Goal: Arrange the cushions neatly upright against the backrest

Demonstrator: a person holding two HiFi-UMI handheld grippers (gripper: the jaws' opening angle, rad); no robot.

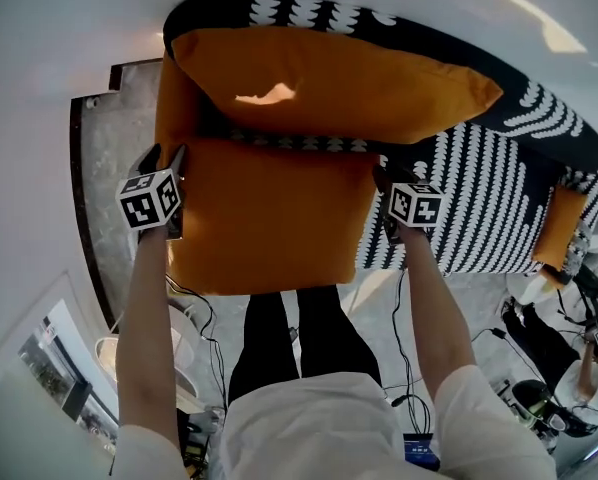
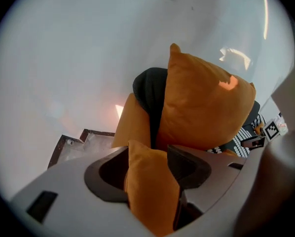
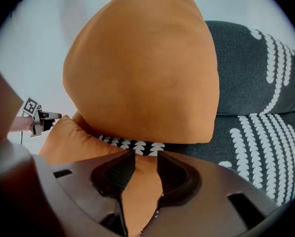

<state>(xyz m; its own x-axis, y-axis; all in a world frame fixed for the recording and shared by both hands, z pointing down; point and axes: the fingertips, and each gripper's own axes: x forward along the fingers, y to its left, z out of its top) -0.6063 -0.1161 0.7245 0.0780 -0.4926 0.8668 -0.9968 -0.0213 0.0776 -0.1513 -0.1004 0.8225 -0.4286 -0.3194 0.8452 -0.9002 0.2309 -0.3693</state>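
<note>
An orange cushion (image 1: 264, 213) lies on the seat of a black sofa with white pattern (image 1: 499, 188), in front of me. My left gripper (image 1: 172, 168) sits at its left edge and my right gripper (image 1: 387, 183) at its right edge. In the left gripper view the jaws (image 2: 147, 157) stand wide with the cushion's corner (image 2: 150, 191) loose between them. In the right gripper view the narrower jaws (image 3: 146, 162) hold a gap around the other corner (image 3: 137, 201). A second orange cushion (image 1: 329, 83) stands upright against the backrest (image 1: 309, 13).
Another orange cushion (image 1: 174, 98) leans at the sofa's left end and one more (image 1: 559, 228) at its right end. Marble floor (image 1: 109, 158) borders the sofa on the left. Cables (image 1: 404, 368) trail by my feet. A person (image 1: 549, 353) crouches at the lower right.
</note>
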